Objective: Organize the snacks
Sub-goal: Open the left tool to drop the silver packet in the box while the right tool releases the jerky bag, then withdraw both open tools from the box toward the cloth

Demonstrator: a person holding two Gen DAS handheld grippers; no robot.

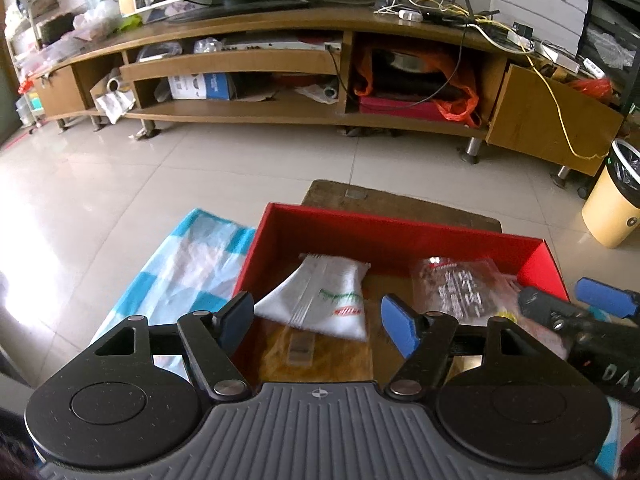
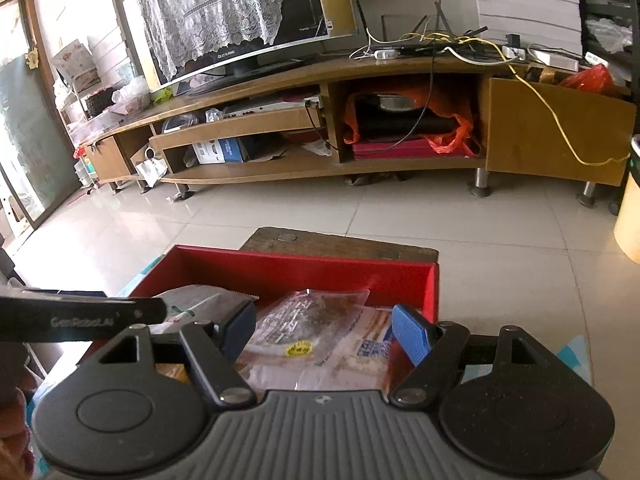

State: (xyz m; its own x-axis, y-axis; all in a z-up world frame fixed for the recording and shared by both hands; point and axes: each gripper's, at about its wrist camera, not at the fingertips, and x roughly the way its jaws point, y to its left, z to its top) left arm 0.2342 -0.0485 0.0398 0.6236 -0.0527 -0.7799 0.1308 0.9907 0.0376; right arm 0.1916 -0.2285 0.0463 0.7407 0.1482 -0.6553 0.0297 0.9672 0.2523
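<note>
Over the red box (image 1: 392,232), both grippers hovering with snacks already inside

Left gripper (image 1: 318,320) spread wide and empty above the white packet (image 1: 324,300) lying in the box's left half; right gripper (image 2: 324,330) parted about the same, straddling the clear packet (image 2: 304,320) on the right half, pad contact impossible to confirm. Judged as the placing step; next calls for lifting clear and seeking any snack left outside. Box's near wall hidden behind gripper bodies, packet print unreadable, checked cloth (image 1: 192,264) cut off
</note>
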